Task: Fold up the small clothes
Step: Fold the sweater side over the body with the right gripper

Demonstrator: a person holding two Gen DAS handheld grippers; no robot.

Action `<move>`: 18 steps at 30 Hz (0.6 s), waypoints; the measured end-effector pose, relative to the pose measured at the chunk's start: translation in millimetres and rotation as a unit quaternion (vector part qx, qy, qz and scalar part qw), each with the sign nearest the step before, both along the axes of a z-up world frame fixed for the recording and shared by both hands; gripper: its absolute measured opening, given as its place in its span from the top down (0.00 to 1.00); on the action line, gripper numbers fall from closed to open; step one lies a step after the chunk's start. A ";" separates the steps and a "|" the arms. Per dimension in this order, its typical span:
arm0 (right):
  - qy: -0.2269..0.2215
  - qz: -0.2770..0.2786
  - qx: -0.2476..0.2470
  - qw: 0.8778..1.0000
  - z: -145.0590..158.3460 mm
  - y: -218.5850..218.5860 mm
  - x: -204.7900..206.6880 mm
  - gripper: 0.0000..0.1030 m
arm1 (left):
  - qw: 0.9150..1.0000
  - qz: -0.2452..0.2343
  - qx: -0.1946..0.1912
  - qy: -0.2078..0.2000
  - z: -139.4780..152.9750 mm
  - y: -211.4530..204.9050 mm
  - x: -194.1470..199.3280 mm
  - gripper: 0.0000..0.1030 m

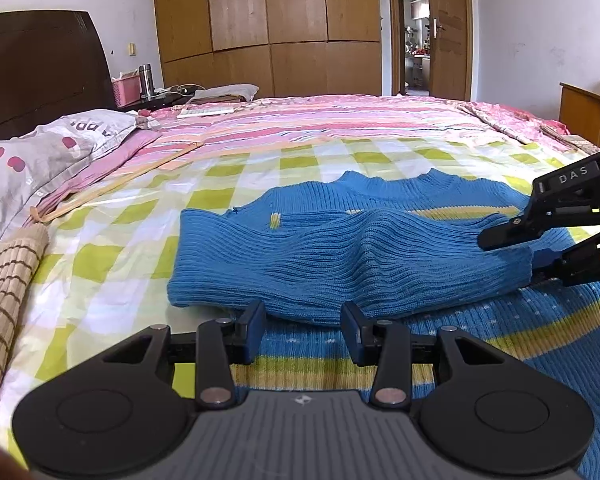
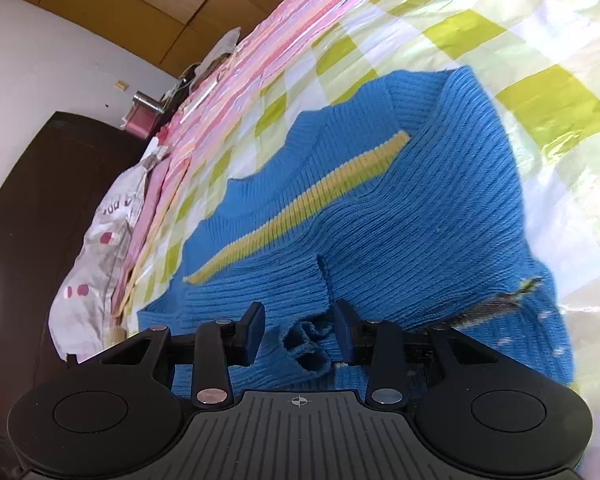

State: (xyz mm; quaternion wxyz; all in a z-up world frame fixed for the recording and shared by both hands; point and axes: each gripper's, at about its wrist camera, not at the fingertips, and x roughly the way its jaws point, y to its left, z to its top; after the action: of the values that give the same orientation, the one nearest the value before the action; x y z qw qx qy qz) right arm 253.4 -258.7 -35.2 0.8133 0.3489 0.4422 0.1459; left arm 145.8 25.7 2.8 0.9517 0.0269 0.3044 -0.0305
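Note:
A blue ribbed knit sweater (image 1: 332, 248) with yellow stripes lies on the checked sheet, one sleeve folded across its chest. My left gripper (image 1: 303, 330) is open and empty, just above the sweater's lower body. My right gripper (image 1: 540, 248) shows at the right of the left wrist view, at the cuff of the folded sleeve. In the right wrist view the right gripper (image 2: 299, 330) is open, with the crumpled sleeve cuff (image 2: 306, 344) lying loose between its fingers. The sweater (image 2: 400, 208) spreads ahead with its yellow stripe (image 2: 300, 204).
The bed has a yellow-green checked sheet (image 1: 120, 248) and a pink striped cover (image 1: 320, 120). A grey pillow (image 1: 40, 160) and a woven mat (image 1: 4, 292) lie at the left. A dark headboard (image 1: 40, 68), wardrobe (image 1: 268, 28) and open door (image 1: 416, 32) stand behind.

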 end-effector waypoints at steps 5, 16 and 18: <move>0.003 0.017 0.023 1.000 -2.2 8.2 9.4 0.89 | 1.000 -0.001 0.005 0.000 2.5 -2.1 2.5 0.55; -0.091 -0.028 0.050 0.994 58.2 -42.4 -6.8 0.93 | 0.999 -0.006 0.009 -0.034 25.4 -9.7 16.8 0.55; -0.095 -0.044 0.024 0.994 62.0 -53.0 -10.4 0.93 | 0.999 -0.008 0.009 -0.038 26.2 -14.1 20.7 0.54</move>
State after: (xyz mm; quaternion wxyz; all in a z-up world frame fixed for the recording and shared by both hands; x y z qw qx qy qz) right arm 243.0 -311.7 26.8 0.8484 0.3721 0.3438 0.1534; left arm 166.5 11.6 29.0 0.9620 0.0392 0.2679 -0.0340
